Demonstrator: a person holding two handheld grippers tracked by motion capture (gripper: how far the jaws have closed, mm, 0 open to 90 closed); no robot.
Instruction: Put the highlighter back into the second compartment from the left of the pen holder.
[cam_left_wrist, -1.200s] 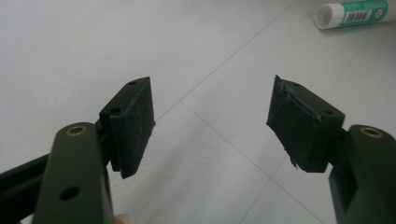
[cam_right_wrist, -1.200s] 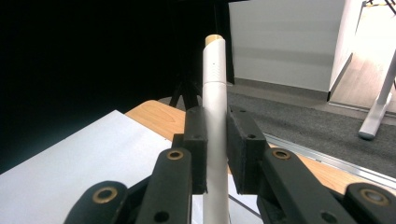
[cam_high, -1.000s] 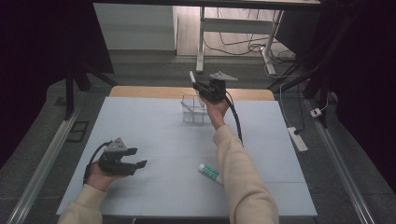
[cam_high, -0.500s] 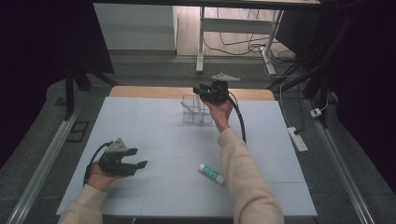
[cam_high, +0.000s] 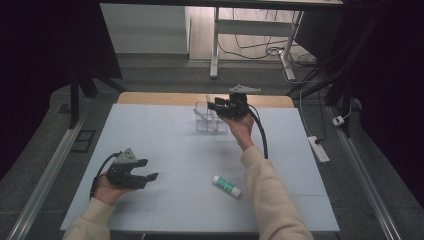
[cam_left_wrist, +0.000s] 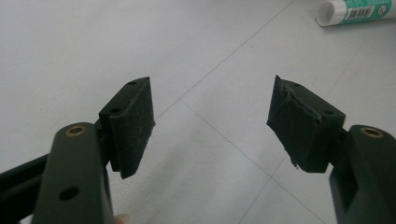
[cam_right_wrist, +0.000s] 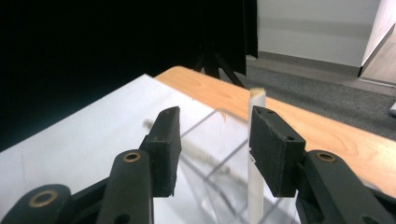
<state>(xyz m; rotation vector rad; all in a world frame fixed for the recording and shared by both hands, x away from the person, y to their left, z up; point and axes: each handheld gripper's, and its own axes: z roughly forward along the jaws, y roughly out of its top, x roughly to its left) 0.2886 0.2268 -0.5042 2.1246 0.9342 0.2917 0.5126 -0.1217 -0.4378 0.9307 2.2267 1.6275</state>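
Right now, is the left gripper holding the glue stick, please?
No, the left gripper is open and empty; the glue stick lies apart on the table.

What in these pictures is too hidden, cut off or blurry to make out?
- Print on the glue stick: cut by the left gripper view's top edge; too small in the high view.
- White stick in the clear holder: its lower part is hidden behind the right gripper, and it is blurred.

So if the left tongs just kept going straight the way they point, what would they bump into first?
Probably the table itself: the left tongs tilt down at bare tabletop. The tube lies off to one side, likely missed.
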